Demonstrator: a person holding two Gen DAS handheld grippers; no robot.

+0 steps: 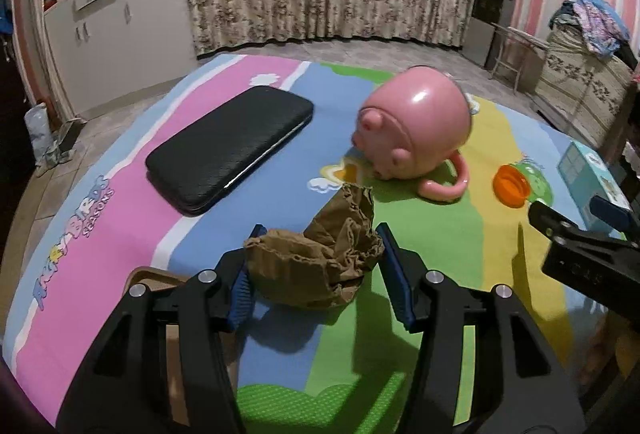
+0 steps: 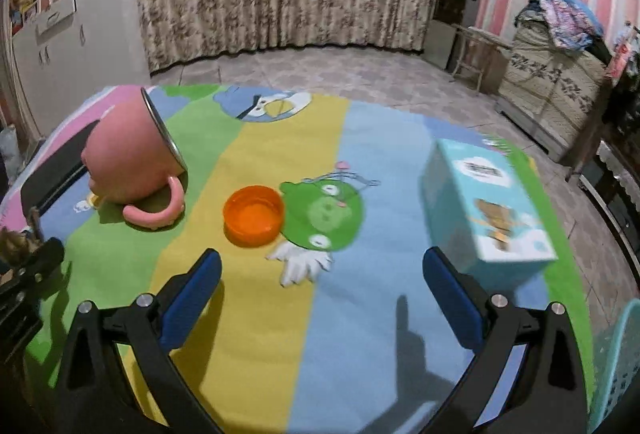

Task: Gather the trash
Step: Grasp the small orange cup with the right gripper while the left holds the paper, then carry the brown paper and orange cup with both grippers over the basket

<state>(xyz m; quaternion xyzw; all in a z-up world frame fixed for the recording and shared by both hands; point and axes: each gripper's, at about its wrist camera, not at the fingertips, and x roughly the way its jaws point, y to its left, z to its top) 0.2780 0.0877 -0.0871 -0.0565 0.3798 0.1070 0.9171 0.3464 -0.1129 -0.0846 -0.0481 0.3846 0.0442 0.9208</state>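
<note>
Here, L gripper [image 1: 316,270] grips crumpled brown paper [image 1: 320,258] betw. both pads, held just above mat [image 1: 400,334]; not yet binned. R gripper [image 2: 320,286] wide open, empty, w/ orange cap [image 2: 253,216] beyond, uncollected. Farther: pink mug [image 1: 420,138], black case [image 1: 230,150], prob. not trash.

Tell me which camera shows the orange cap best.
The right wrist view: the orange cap sits near centre, open side up, unobstructed. The left wrist view shows it only small and blurred near the right edge.
</note>
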